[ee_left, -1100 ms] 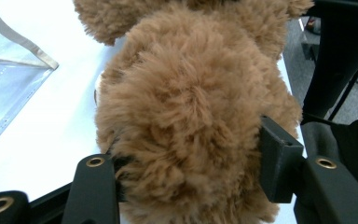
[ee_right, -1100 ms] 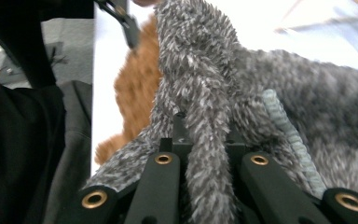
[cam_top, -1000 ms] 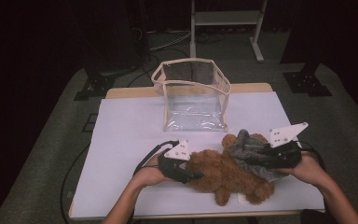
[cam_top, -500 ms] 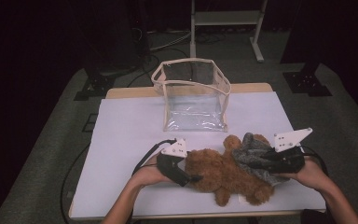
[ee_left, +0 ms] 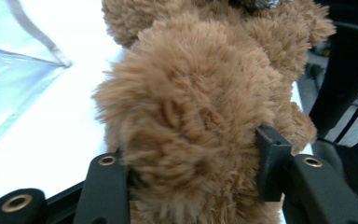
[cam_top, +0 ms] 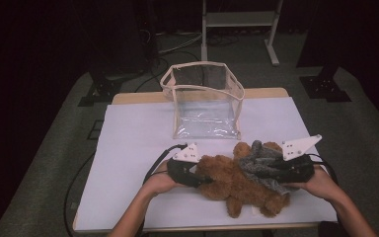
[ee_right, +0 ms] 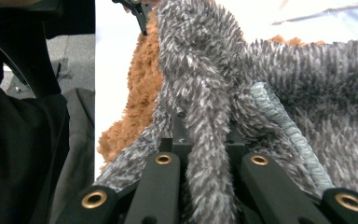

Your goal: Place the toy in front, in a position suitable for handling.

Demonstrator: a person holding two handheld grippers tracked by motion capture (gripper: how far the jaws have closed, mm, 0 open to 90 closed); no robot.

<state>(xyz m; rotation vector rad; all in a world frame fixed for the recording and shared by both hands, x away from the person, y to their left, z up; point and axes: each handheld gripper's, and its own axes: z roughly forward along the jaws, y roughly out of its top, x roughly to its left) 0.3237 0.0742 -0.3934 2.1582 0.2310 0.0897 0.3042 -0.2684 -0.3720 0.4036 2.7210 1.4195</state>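
Fur fills the left gripper (cam_top: 205,178) jaws: they pinch the brown teddy bear (cam_top: 237,182), which lies near the front edge of the white table (cam_top: 128,143). Behind it stands a clear pouch (cam_top: 205,101), open-topped, seen whole from the high view. The right gripper (cam_top: 271,170) clamps a fold of the grey fuzzy garment (ee_right: 279,79); its ribbed hem shows close up.

I see a worktop (cam_top: 128,148) covered by a white sheet. A clear pouch (cam_top: 205,101) stands open toward its far edge. A brown teddy bear (cam_top: 237,182) in a grey garment (cam_top: 261,165) lies near me.
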